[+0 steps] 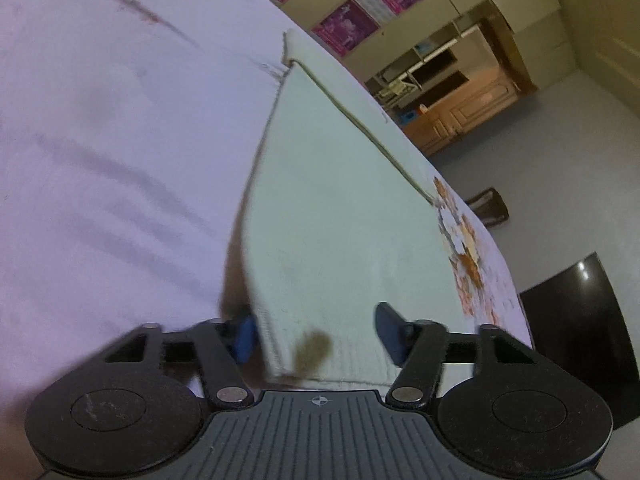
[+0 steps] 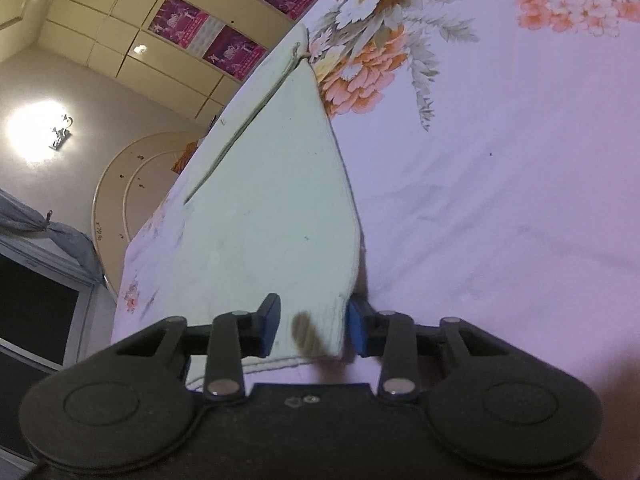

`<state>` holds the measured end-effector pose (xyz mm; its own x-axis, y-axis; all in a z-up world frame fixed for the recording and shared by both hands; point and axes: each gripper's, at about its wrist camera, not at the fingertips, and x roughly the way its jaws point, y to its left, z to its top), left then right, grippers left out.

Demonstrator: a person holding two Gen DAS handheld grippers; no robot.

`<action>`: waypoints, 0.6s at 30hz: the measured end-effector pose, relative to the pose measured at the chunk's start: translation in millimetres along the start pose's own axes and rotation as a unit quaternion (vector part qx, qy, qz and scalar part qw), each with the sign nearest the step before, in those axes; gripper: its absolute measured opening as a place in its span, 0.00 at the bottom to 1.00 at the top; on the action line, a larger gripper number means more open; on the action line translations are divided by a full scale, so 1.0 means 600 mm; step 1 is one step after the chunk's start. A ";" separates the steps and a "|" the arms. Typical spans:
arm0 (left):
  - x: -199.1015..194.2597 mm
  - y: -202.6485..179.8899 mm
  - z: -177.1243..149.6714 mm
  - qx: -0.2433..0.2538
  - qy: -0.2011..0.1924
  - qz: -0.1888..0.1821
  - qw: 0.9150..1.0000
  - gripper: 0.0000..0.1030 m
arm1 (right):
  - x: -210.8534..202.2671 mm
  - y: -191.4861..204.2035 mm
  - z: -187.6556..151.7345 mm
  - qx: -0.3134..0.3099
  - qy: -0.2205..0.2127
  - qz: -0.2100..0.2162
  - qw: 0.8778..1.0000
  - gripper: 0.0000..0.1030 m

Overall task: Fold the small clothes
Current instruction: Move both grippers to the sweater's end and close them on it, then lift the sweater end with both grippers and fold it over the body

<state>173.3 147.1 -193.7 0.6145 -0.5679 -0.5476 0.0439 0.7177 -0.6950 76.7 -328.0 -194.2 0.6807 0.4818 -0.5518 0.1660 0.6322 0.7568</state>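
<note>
A pale mint-green small garment (image 1: pixel 328 216) lies flat on the pink bedsheet (image 1: pixel 112 152), with a dark seam line running along it and a brown spot at its near hem. My left gripper (image 1: pixel 316 334) is open, its blue pads either side of the near hem corner, which lies between them. In the right wrist view the same garment (image 2: pixel 276 200) stretches away from me on the sheet (image 2: pixel 500 184). My right gripper (image 2: pixel 312 330) is open with the other near corner and its brown spot between the blue pads.
The sheet has an orange and white flower print (image 2: pixel 376 32) beside the garment. The bed edge drops to a grey floor (image 1: pixel 560 128) with a dark object (image 1: pixel 580 320) and a wooden cabinet (image 1: pixel 468 108). Cupboards with pink posters (image 2: pixel 228 48) line the wall.
</note>
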 end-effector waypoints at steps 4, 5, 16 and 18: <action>0.003 0.006 0.000 0.000 0.002 0.007 1.000 0.38 | 0.006 -0.007 0.006 0.004 0.008 0.005 1.000 0.27; 0.004 0.004 0.002 0.002 0.003 0.010 1.000 0.33 | 0.005 -0.006 0.003 0.002 0.011 0.007 1.000 0.27; -0.047 -0.020 0.013 0.040 -0.066 -0.026 0.997 0.04 | -0.048 0.041 0.004 -0.037 -0.061 0.070 0.995 0.05; -0.022 -0.003 0.006 0.042 -0.036 0.006 0.998 0.04 | -0.046 0.040 0.004 -0.063 -0.054 0.058 0.995 0.05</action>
<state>167.7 154.9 -183.6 0.6708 -0.5307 -0.5180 0.1007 0.7572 -0.6453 63.4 -327.5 -159.8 0.7645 0.4921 -0.4165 -0.0041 0.6497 0.7602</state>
